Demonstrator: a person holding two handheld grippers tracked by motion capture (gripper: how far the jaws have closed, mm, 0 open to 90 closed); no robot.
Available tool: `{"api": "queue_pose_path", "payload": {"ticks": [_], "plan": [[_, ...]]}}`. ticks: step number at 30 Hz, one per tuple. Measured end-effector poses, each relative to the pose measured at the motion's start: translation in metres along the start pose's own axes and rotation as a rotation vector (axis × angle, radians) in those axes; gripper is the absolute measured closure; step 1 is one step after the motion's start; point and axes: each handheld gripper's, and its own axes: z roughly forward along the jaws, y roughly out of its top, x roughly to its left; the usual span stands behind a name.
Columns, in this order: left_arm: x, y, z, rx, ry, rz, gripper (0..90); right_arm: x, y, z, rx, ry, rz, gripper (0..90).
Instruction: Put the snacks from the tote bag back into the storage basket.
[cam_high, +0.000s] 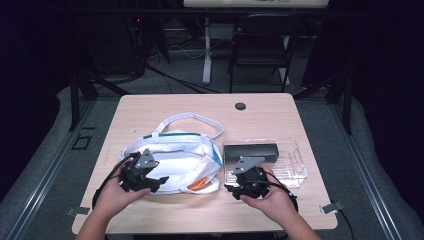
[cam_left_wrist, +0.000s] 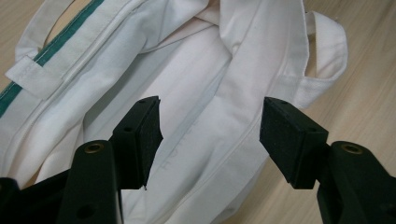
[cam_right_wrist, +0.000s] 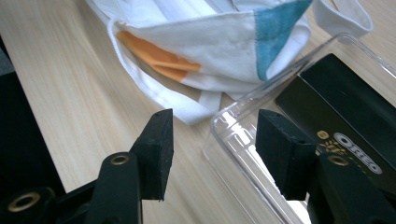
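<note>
Both tongs gape empty: left tongs (cam_left_wrist: 210, 135) over bag (cam_left_wrist: 196, 70).

Both forearms enter from the bottom edge of the high view. The left hand (cam_high: 114, 198) holds the left gripper (cam_high: 141, 173) at lower left, jaws apart. The right hand (cam_high: 270, 197) holds the right gripper (cam_high: 248, 177) at lower centre-right, jaws parted.

The cloth bag (cam_high: 175, 157) is white, with a teal-green stripe along its far edge, a teal patch at its right corner and an orange piece showing at its near right. The tray (cam_high: 295, 167) is clear plastic. The box (cam_high: 251, 150) in it is black with white lettering. The tabletop (cam_high: 260, 117) is pale wood grain.
</note>
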Motion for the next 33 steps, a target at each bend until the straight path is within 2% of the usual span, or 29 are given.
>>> {"api": "queue_pose_path", "payload": {"ticks": [1, 6, 11, 15, 18, 22, 30, 33], "plan": [[-0.001, -0.001, 0.0, 0.001, -0.003, 0.0, 38.5, 0.001, 0.0, 0.0, -0.006, 0.001, -0.005, 46.8], [-0.005, -0.007, 0.003, 0.005, 0.0, 0.001, 38.6, 0.004, -0.008, 0.001, -0.068, 0.006, 0.032, 47.8], [-0.007, -0.013, 0.008, -0.004, -0.001, -0.011, 38.6, 0.006, -0.014, 0.003, -0.099, -0.02, 0.022, 47.8], [-0.009, -0.018, 0.012, -0.028, -0.017, -0.019, 38.6, 0.007, -0.018, 0.004, -0.112, -0.022, 0.01, 49.7], [-0.013, -0.02, 0.012, -0.055, -0.047, -0.028, 38.5, 0.008, -0.02, 0.004, -0.127, -0.017, 0.015, 51.9], [-0.018, -0.022, 0.012, -0.059, -0.024, -0.017, 38.5, 0.01, -0.023, 0.004, -0.146, -0.017, 0.017, 53.2], [-0.024, -0.032, 0.014, -0.093, -0.03, -0.021, 38.5, 0.017, -0.027, 0.005, -0.172, -0.009, -0.003, 52.4], [-0.024, -0.035, 0.013, -0.107, -0.019, -0.024, 38.5, 0.018, -0.028, 0.006, -0.18, -0.008, -0.005, 52.1]]}}
